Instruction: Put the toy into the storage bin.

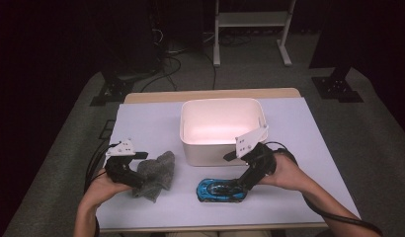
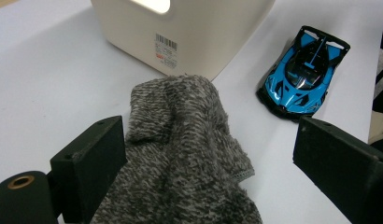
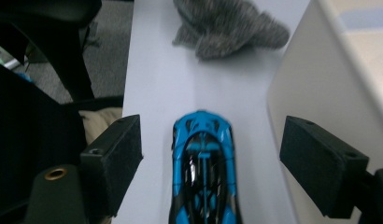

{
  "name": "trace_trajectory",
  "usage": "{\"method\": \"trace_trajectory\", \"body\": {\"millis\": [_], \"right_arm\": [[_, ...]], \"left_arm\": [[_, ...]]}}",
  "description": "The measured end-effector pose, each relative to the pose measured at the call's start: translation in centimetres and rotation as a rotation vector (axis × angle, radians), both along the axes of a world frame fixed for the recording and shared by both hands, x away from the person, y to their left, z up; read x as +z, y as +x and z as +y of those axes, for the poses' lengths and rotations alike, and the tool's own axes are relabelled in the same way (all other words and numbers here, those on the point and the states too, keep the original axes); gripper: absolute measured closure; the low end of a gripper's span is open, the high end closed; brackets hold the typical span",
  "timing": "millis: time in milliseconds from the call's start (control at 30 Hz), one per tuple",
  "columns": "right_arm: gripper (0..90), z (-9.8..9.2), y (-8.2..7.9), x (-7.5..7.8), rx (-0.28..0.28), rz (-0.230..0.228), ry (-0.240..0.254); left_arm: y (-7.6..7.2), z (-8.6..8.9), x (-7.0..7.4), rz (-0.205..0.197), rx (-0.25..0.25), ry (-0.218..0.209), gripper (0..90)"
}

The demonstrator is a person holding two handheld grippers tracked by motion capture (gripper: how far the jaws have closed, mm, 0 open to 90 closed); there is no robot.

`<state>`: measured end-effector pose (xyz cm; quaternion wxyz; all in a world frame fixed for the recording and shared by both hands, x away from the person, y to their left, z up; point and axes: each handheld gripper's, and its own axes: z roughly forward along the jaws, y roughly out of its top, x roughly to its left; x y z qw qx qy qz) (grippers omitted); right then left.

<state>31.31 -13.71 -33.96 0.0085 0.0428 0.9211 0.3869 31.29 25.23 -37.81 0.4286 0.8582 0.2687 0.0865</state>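
Observation:
A blue and black toy car [image 1: 220, 190] lies on the white table cover near the front edge, just before a cream plastic bin [image 1: 210, 153]. My right gripper [image 1: 238, 186] stands open over the car's rear end. In the right gripper view the car [image 3: 203, 172] lies lengthwise between the two jaws with a gap on each side. A crumpled grey knitted cloth [image 1: 158, 173] lies to the left of the bin. My left gripper [image 1: 136, 185] is open at the cloth's near edge. In the left gripper view the cloth [image 2: 185, 140] spreads between the wide-apart jaws.
The bin's wall [image 2: 194, 28] carries a barcode sticker and stands close behind the cloth and beside the car [image 2: 304, 74]. The table's front edge [image 1: 215, 227] runs just below both hands. Cables trail from each gripper off the table's sides. Dark floor and stands lie beyond.

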Motion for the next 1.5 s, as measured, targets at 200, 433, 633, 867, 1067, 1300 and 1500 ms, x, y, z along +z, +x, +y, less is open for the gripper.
{"method": "trace_trajectory", "body": {"millis": [200,433,633,867,1067,1300,1500], "right_arm": [[19.0,0.2,0.0,-3.4,-0.018,0.036,-0.021],[17.3,0.8,0.2,-6.9,-0.034,0.043,-0.079],[15.6,1.5,0.6,-8.7,-0.036,0.073,-0.093],[14.8,2.1,1.0,-9.6,-0.033,0.066,-0.114],[13.4,2.7,0.9,-10.1,-0.016,0.051,-0.145],[13.1,3.2,0.8,-10.7,-0.023,0.035,-0.186],[13.4,3.5,0.7,-10.9,-0.030,0.009,-0.187]], "left_arm": [[0.0,0.2,-0.1,0.004,0.002,-0.002,8.5],[0.0,0.1,-0.2,0.011,0.002,-0.001,8.5],[-0.1,0.3,-0.2,0.008,-0.001,-0.004,8.5],[-0.1,0.3,-0.2,0.011,0.002,-0.007,8.5],[-0.1,0.3,-0.2,0.010,-0.002,-0.006,8.5],[-0.1,0.4,-0.2,0.010,-0.001,-0.008,8.5],[-0.1,0.4,-0.2,0.011,-0.003,-0.005,8.5]]}}
